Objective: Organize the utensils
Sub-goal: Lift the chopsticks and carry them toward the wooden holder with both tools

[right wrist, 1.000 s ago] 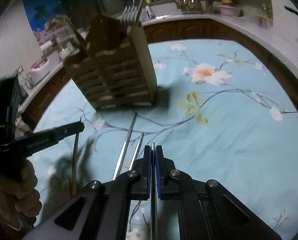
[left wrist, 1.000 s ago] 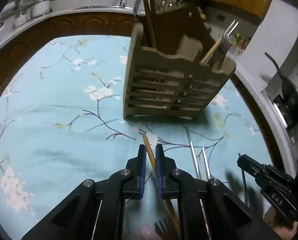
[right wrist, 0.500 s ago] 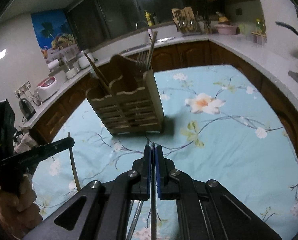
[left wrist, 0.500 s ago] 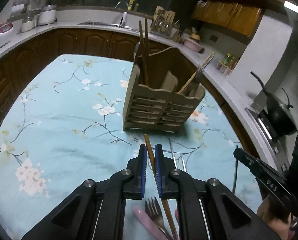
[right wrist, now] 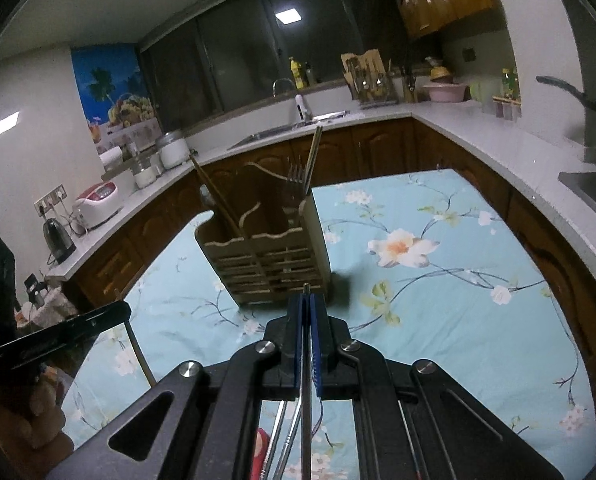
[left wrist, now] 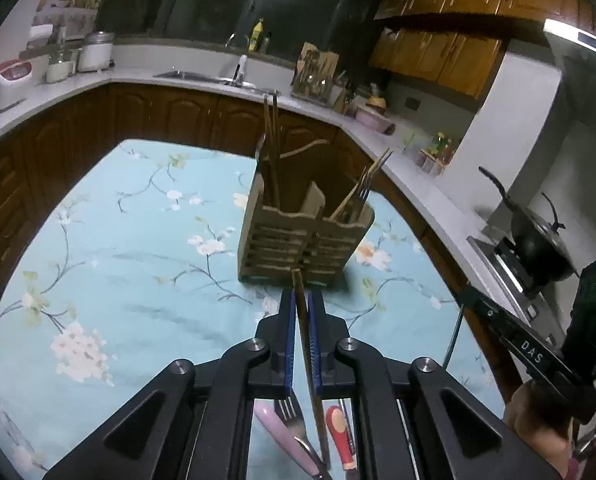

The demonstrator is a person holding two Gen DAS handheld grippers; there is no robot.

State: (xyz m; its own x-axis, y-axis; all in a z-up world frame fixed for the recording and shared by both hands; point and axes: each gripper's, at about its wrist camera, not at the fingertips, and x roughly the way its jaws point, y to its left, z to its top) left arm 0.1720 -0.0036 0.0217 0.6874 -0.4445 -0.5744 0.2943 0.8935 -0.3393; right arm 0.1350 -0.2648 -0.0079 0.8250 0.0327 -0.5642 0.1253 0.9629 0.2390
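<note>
- A dim kitchen with dark wood cabinets surrounds a table under a blue floral cloth (left wrist: 110, 264).
- The wooden caddy (left wrist: 298, 236) stands mid-table, already holding chopsticks on one side and forks on the other.
- Both grippers have risen from the cloth over the last second, so the caddy now sits lower and further off in each view.
- The left gripper (left wrist: 302, 312) is clamped on a wooden chopstick (left wrist: 301, 300); the right gripper (right wrist: 306, 312) is pinched tight on a thin metal chopstick (right wrist: 306, 340).
- Pickup looks done; carrying to the caddy likely follows.
- A pink-handled fork (left wrist: 286, 424) and a red-handled utensil (left wrist: 339, 428) remain below.
</note>
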